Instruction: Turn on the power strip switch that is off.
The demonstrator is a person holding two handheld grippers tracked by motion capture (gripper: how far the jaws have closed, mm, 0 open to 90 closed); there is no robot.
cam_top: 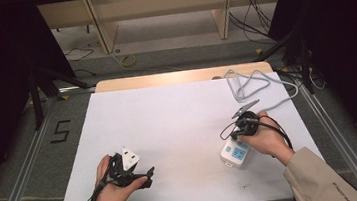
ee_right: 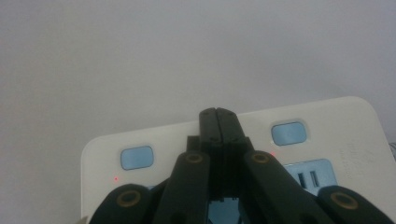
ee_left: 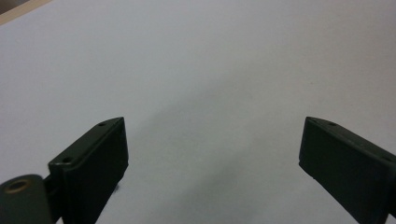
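Right gripper (cam_top: 237, 133): jaws pressed flat together with nothing between them, tips resting on or just above the top face of the power strip (cam_top: 236, 154), between its two blue buttons as the right gripper view shows.
Left gripper (cam_top: 150, 176): jaws spread wide with nothing between them, low over the bare white worktop (cam_top: 169, 126) near its front edge, left of centre.
Step in hand: by my reading, working the switches of the power strip; the closed jaws serve as a single poking tip. Small red lights glow beside both buttons, so the strip looks powered.
Power strip: white, with blue sockets, lying flat near the front right part of the worktop, just under the right hand (cam_top: 266, 139).
Left button (ee_right: 137, 157): just to the left of the jaw tips in the right gripper view.
Right button (ee_right: 289, 133): just to the right of the tips, a little farther off.
Next move: likely a small sideways shift onto one button, then a short straight push down; the tip should land squarely or it may slide off the smooth cap and nudge the strip.
Right hand pose: forearm in a beige sleeve comes in from the front right corner, gripper pointed forward and down.
Left hand (cam_top: 113, 190): lying idle on the worktop, gripper pointing right.
Grey cord (cam_top: 247, 84): looped at the far right corner, running back toward the strip.
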